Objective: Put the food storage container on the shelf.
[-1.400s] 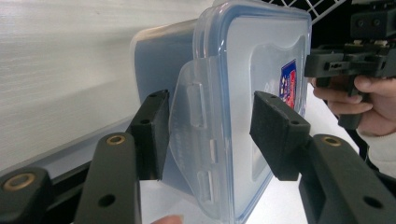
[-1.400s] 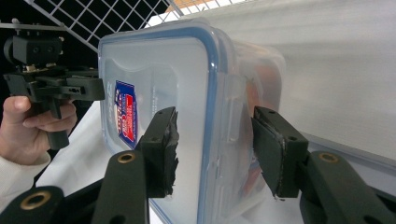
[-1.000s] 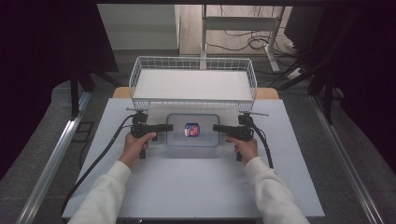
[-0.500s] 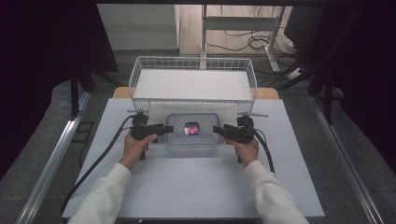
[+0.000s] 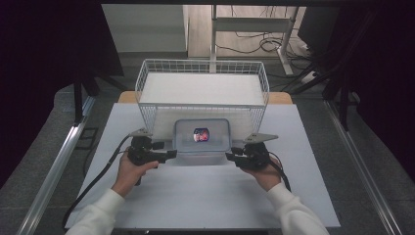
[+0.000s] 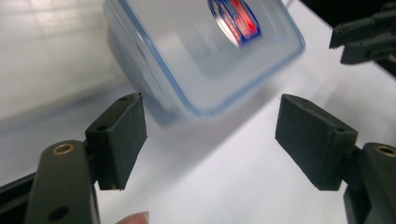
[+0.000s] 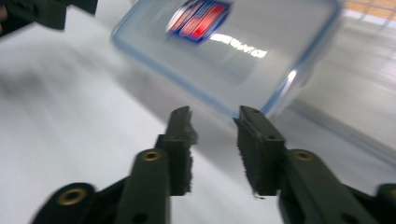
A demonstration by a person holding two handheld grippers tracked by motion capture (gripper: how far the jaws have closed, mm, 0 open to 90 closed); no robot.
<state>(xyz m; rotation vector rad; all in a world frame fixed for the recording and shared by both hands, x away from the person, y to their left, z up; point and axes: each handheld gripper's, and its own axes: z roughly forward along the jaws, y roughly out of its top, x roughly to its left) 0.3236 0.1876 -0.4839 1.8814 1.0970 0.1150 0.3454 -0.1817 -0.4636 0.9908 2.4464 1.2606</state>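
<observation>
We have a clear plastic food container (image 5: 201, 138) with a blue-edged lid and a red and blue sticker (image 5: 200, 134) lying on the white counter (image 5: 205, 196), just in front of the white wire basket (image 5: 147, 83), its far edge close to the basket's front wall. Our left gripper (image 5: 169, 154) sits just beside the container's left end; in the left gripper view its jaws have just been opening and stand spread, the container's corner ahead of the pads (image 6: 123, 135) and nothing between them. Our right gripper (image 5: 230, 156) sits just beside the right end; its jaws have just been closing to a narrow gap, and in the right gripper view the pads (image 7: 182, 140) are short of the container's corner, pinching nothing. We judge that the step in hand is to take the container from both ends, probably to lift it toward the basket. To do it well, we should widen the right jaws again so that both grippers can bracket the lid's rim, come in level from either side, and bite on the ends at matching spots so the box stays flat. The smooth plastic may slip, so we press evenly before raising it, and lift high enough to pass the basket's front rim.
</observation>
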